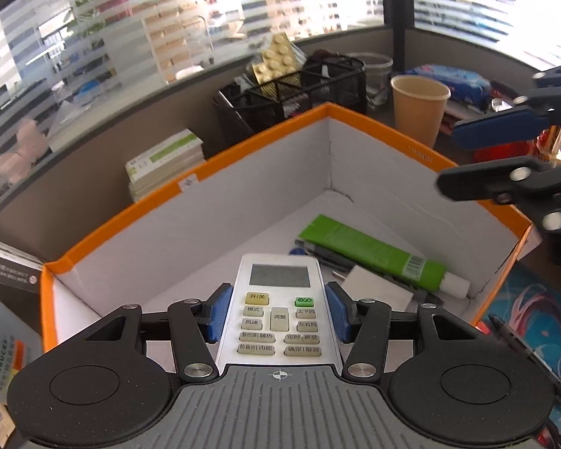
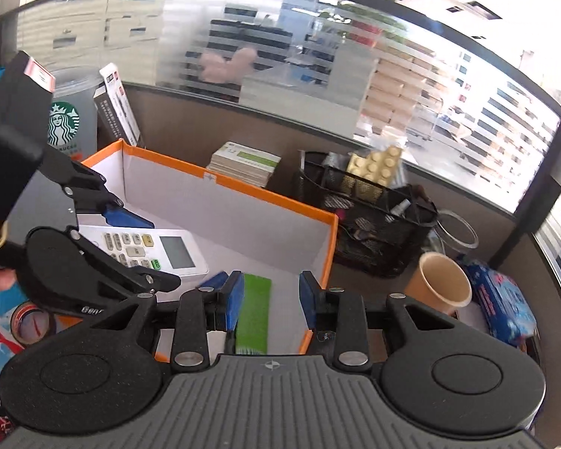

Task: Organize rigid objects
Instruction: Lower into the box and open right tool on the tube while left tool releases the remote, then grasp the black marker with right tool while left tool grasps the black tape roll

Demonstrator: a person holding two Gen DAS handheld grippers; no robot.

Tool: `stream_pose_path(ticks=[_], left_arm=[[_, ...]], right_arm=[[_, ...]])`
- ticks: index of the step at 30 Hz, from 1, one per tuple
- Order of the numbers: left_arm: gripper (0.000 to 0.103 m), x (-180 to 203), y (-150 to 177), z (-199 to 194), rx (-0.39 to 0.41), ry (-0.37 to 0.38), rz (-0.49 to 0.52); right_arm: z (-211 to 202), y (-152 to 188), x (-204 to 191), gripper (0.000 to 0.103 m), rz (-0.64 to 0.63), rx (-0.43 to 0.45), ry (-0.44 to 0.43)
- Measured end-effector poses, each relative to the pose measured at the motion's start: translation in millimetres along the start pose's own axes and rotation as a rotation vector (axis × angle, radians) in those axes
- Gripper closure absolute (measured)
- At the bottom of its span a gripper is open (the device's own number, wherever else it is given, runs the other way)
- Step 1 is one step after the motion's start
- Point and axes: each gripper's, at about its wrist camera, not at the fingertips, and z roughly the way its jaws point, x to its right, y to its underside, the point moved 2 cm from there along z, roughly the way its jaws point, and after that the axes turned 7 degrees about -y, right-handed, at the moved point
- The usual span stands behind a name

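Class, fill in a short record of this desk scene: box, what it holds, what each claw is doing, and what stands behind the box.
box: orange-rimmed box, open top
inside: green tube, small white card
left claw: shut on remote, over the box
right claw: open, empty, above the green tube
behind the box: paper cup, mesh organizer, stacked booklets

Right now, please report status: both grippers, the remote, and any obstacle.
Left hand-held gripper shut on remote, over orange box. Right hand-held gripper open, empty, above green tube. Tube lies in box ahead of remote.
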Motion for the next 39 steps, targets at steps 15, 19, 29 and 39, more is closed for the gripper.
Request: stream_pose_path(ticks=[15, 19, 29, 39], left_arm=[[0.026, -3, 2, 2, -0.002, -0.060, -0.049], [0.017, -13, 7, -11, 0.032, -0.065, -0.083], [0.009, -15, 54, -83, 0.280, -0.071, -0.013], [0.002, -35, 116, -128, 0.330, -0.032, -0.122]], right_arm=[[-24, 44, -12, 0.074, 0.082, 0.070, -0.092], [-39, 53, -24, 0.074, 0.075, 0.085, -0.164], [-31, 116, -25, 0.072, 0.134, -0.028, -0.123], [-30, 165, -33, 0.067, 0.200, -0.056, -0.067]])
